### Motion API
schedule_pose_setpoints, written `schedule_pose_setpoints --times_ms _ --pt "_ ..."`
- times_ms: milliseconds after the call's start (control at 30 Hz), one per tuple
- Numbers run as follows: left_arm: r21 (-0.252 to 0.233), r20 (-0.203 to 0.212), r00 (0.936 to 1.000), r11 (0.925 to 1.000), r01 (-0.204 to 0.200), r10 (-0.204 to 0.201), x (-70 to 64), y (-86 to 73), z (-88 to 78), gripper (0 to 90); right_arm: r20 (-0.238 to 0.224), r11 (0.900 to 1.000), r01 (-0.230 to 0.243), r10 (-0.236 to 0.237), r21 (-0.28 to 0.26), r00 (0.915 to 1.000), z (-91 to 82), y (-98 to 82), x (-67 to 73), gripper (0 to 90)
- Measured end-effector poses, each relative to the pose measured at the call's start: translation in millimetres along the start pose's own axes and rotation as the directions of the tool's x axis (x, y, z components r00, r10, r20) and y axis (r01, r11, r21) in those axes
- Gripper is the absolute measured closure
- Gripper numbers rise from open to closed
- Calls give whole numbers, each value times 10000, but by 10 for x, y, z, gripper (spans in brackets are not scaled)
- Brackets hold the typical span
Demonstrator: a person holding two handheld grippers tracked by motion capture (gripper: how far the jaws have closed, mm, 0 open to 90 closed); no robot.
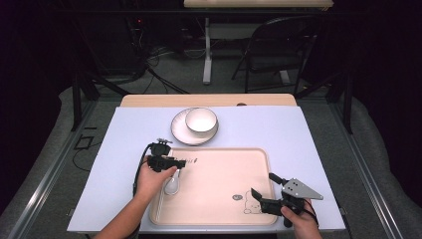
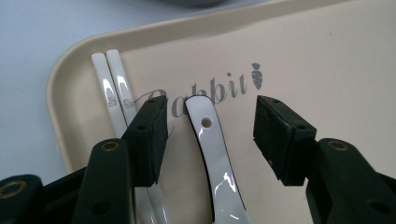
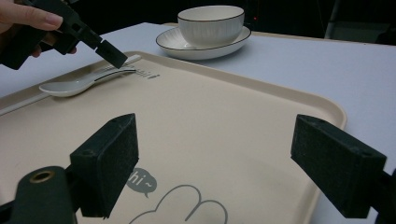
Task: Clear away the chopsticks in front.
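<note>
A white ceramic spoon [image 1: 171,186] lies on the beige tray [image 1: 224,199] near its left edge. In the left gripper view its handle [image 2: 212,149] runs up between the jaws of my left gripper [image 2: 211,112], which stand apart on either side without touching it. Two white chopsticks [image 2: 114,88] lie side by side just left of the handle, partly under the left jaw. From above, my left gripper [image 1: 181,163] points right over the tray's upper left corner. My right gripper [image 1: 263,184] hovers open over the tray's lower right corner, its jaws [image 3: 219,154] holding nothing.
A white bowl [image 1: 201,120] sits on a white plate [image 1: 181,134] beyond the tray's far edge, on the pale blue table cover. The right gripper view shows the bowl [image 3: 210,23], the spoon [image 3: 70,86] and the left gripper [image 3: 109,53] across the tray. A chair stands behind the table.
</note>
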State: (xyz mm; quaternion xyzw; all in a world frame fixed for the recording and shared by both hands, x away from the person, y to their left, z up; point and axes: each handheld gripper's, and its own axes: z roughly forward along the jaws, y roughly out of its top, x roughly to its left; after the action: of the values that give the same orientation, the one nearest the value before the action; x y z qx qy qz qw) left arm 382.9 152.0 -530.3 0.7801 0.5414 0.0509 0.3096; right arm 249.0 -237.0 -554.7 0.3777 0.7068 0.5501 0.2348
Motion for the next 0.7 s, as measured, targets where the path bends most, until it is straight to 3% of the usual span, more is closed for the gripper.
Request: schedule_pose_setpoints --times_ms 433,700 --pt "-115 -141 9997 9997 -204 203 -32 118 -120 448 2 10000 -17 17 11 10000 2 -1 2 143" --pt "-548 -234 9995 9982 -225 212 -10 255 -216 420 14 10000 -35 35 14 10000 2 -1 0 143"
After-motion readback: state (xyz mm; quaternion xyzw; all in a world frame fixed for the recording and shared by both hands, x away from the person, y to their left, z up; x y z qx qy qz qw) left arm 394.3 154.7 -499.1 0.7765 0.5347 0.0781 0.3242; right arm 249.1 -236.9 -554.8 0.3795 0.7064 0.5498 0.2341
